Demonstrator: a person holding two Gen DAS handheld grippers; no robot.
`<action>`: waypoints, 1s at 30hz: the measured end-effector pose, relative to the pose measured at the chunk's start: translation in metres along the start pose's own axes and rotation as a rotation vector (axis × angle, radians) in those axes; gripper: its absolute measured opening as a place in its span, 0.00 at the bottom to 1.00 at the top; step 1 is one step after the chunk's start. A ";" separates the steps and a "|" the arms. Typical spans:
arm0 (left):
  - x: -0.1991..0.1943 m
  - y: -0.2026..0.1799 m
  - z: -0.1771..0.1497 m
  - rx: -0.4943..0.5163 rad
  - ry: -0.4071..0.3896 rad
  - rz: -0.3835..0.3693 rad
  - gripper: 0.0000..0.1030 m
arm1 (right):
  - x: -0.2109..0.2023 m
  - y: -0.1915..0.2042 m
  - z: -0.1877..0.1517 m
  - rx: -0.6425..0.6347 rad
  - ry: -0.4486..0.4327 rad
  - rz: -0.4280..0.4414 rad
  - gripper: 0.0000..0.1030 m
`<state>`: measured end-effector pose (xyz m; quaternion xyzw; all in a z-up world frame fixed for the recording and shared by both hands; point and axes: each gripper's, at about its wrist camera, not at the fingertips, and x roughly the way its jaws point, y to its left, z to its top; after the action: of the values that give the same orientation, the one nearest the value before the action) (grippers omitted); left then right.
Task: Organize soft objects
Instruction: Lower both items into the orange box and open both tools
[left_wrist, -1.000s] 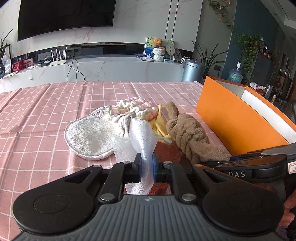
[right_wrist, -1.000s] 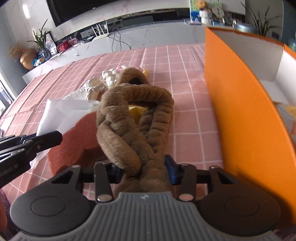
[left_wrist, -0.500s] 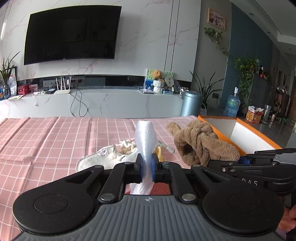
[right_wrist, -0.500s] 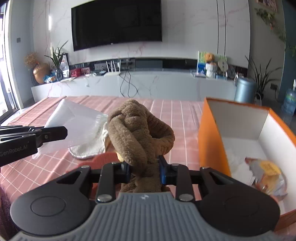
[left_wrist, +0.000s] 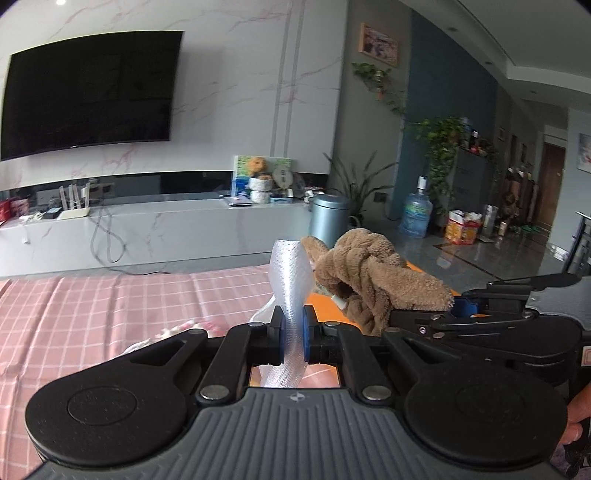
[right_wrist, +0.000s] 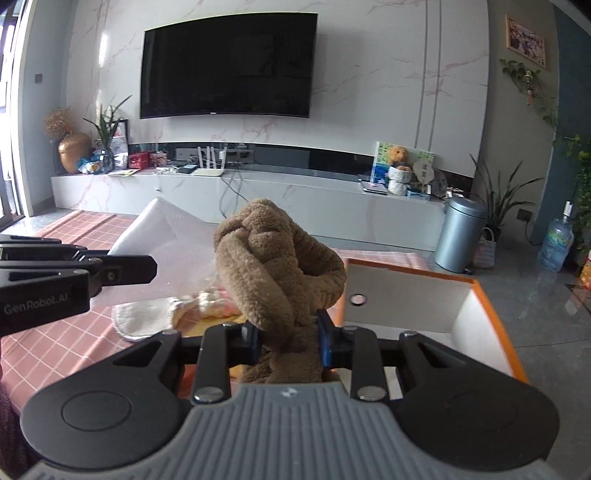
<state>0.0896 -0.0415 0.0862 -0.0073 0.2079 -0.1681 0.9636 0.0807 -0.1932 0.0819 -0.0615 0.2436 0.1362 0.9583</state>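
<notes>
Brown braided plush, clamped in the right gripper, hangs left of the orange box; the left gripper pinches white mesh.

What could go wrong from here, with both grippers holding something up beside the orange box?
1. The left gripper pinches only a narrow fold of the thin white mesh bag; it may slip out.
2. The brown braided plush bulges well beyond the right gripper, so loose loops could catch the orange box rim.
3. The grippers are close together; the items might tangle.
</notes>
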 end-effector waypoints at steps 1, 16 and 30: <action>0.005 -0.007 0.002 0.015 0.005 -0.017 0.09 | -0.001 -0.008 0.002 -0.003 0.005 -0.015 0.27; 0.100 -0.080 0.020 0.128 0.141 -0.181 0.09 | 0.022 -0.096 -0.004 -0.047 0.133 -0.151 0.27; 0.162 -0.099 0.008 0.258 0.258 -0.178 0.09 | 0.090 -0.140 -0.004 -0.109 0.272 -0.127 0.28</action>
<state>0.1997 -0.1886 0.0373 0.1195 0.3047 -0.2775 0.9032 0.1955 -0.3070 0.0424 -0.1465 0.3590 0.0789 0.9184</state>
